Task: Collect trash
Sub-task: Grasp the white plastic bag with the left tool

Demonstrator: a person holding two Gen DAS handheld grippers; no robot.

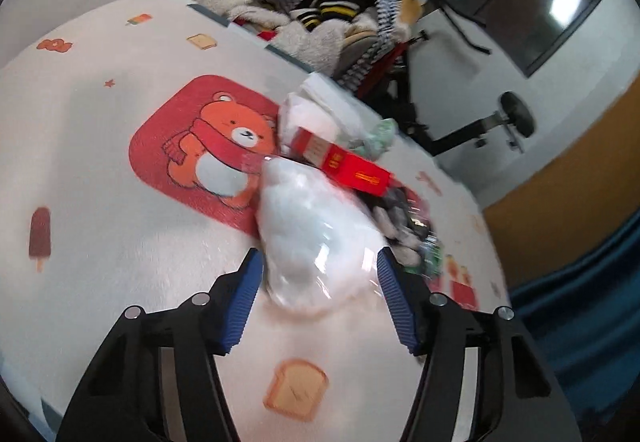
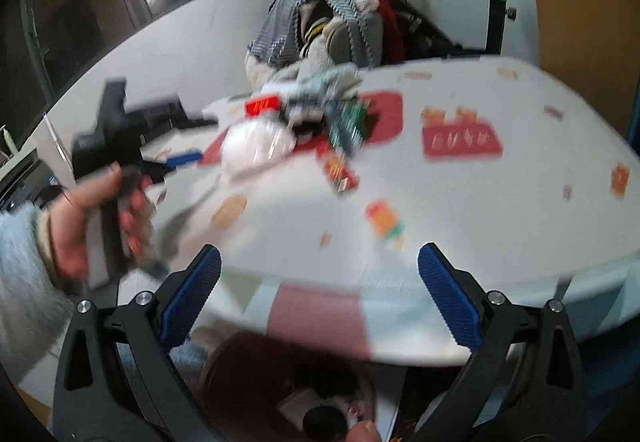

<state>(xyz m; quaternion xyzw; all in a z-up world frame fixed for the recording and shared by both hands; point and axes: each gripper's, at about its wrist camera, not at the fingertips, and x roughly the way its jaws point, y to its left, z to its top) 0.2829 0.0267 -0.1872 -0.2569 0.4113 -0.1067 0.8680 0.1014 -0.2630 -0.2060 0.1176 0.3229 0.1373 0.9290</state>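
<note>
A heap of trash lies on the patterned tablecloth (image 1: 100,146): a clear bag of white stuffing (image 1: 316,230), a red carton (image 1: 344,162), crumpled white paper (image 1: 320,110) and dark and green wrappers (image 1: 416,230). My left gripper (image 1: 318,270) is open, its blue pads either side of the near end of the clear bag, not closed on it. In the right wrist view the same heap (image 2: 304,122) is blurred, with the left gripper (image 2: 188,156) beside it, held by a hand (image 2: 92,218). My right gripper (image 2: 320,282) is open and empty at the table's near edge, above a dark red bin (image 2: 288,382) holding some trash.
A chair piled with striped and fleecy clothes (image 1: 316,2) stands behind the table. An exercise bike (image 1: 500,122) is past the far edge. A small red and green packet (image 2: 340,172) lies apart from the heap.
</note>
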